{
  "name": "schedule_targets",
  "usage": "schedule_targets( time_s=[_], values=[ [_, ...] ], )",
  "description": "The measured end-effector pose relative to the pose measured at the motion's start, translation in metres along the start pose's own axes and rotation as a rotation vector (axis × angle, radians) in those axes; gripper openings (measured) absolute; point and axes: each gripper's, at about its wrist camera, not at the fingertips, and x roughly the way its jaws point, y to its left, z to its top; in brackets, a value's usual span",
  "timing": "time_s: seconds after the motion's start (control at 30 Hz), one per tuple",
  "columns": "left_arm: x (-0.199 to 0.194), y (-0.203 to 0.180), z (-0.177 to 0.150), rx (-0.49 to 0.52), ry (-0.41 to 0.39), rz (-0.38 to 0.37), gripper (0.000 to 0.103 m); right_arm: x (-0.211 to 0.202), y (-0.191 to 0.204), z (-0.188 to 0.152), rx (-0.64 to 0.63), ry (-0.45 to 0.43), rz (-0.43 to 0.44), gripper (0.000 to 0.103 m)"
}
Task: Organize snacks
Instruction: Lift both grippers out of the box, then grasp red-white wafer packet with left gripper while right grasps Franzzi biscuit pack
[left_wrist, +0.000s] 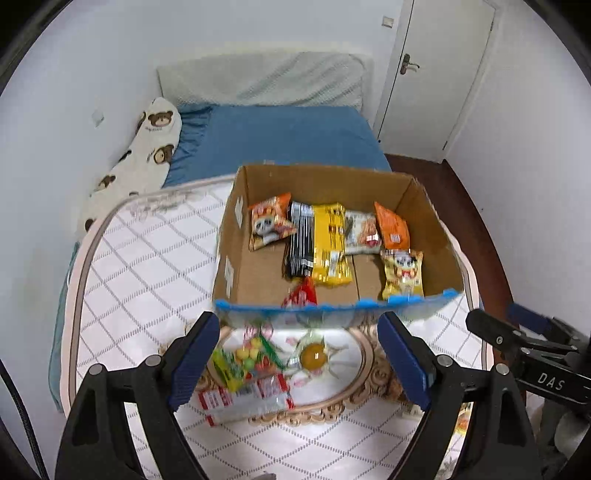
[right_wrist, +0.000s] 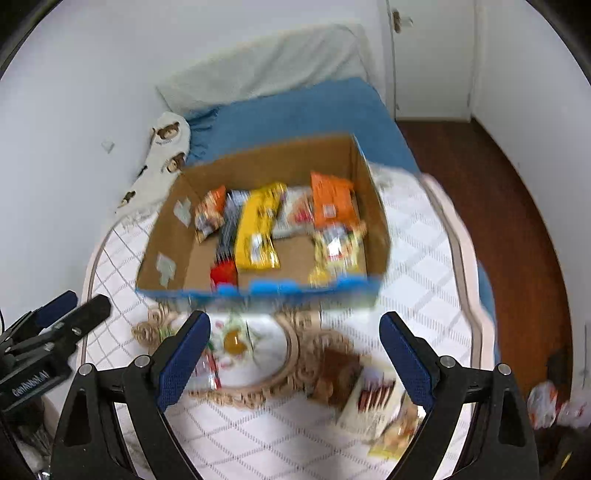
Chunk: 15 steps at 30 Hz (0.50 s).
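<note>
A cardboard box (left_wrist: 258, 273) (right_wrist: 173, 236) with a blue front rim stands on the white patterned table. Inside lie several snack packets, among them a yellow one (left_wrist: 330, 247) (right_wrist: 258, 229), an orange one (left_wrist: 393, 227) (right_wrist: 330, 199) and a small red one (left_wrist: 301, 293). In front of the box, loose snacks rest on an ornate round tray (left_wrist: 332, 402) (right_wrist: 258, 391): a green candy bag (left_wrist: 240, 360), a red-and-white wrapped pack (left_wrist: 243, 400) and a clear cup with a yellow centre (left_wrist: 314, 356) (right_wrist: 234, 341). My left gripper (left_wrist: 299, 350) hangs open above the tray, nothing between its fingers. My right gripper (right_wrist: 295, 354) is open too, above brown snack packs (right_wrist: 369, 398).
The table (left_wrist: 140, 266) stands against a bed with a blue sheet (left_wrist: 280, 136). A bear-print pillow (left_wrist: 147, 147) leans on the left wall. Dark wooden floor (right_wrist: 517, 240) and a white door (left_wrist: 436, 74) lie to the right. Bags (right_wrist: 546, 404) sit on the floor at lower right.
</note>
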Motion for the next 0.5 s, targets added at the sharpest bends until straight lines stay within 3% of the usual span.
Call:
schedule_targets(
  time_s=[0.13,0.33,0.5],
  values=[
    [0.023,0.010,-0.027,-0.018,0.077,0.029,0.088,0.028,-0.032,-0.037,0.088,0.110,-0.023,0.095],
    [0.083,0.039,-0.081,-0.093,0.271,0.065,0.088,0.096,-0.082,-0.083,0.206,0.270,-0.128,0.095],
    [0.125,0.063,-0.120,-0.159,0.417,0.076,0.088,0.145,-0.092,-0.105,0.237,0.350,-0.131,0.094]
  ],
)
